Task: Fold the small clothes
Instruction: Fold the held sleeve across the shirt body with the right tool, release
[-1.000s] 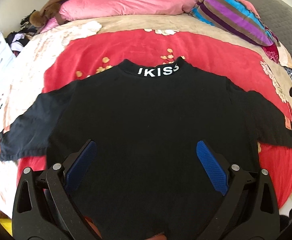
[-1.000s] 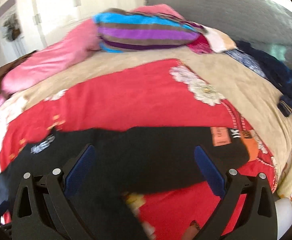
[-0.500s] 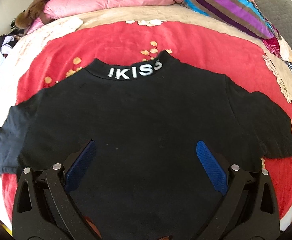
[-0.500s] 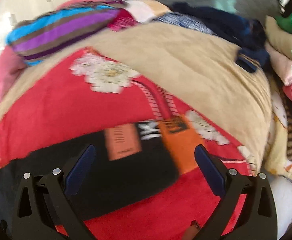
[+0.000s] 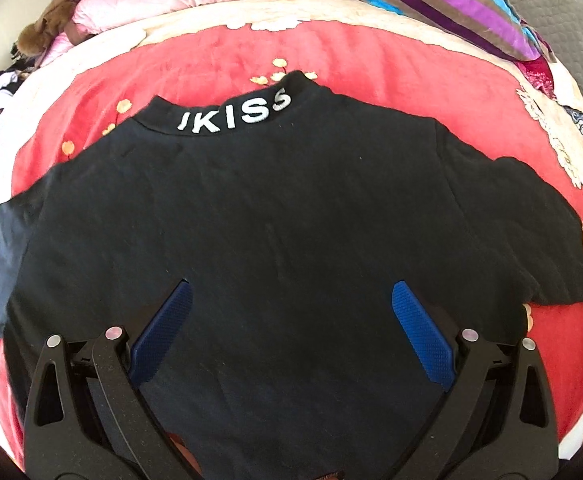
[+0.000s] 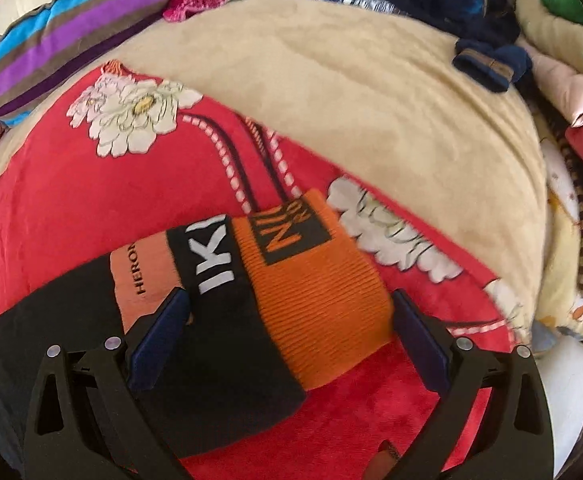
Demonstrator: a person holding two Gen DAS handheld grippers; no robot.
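The left gripper [image 5: 291, 328] is spread wide over the lower middle of a black shirt [image 5: 275, 216], which lies flat, back up, on a red blanket [image 5: 219, 56] covering the bed, sleeves out to both sides. The right gripper [image 6: 289, 326] is also spread wide, its fingers on either side of the shirt's right sleeve end, over its orange cuff [image 6: 315, 292].

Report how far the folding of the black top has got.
Done: the black top lies spread flat on the red blanket, both sleeves out. In hand: the right gripper, open, straddles the orange cuff of one sleeve; the left gripper hovers open over the body. Left: every fold; none shows yet.
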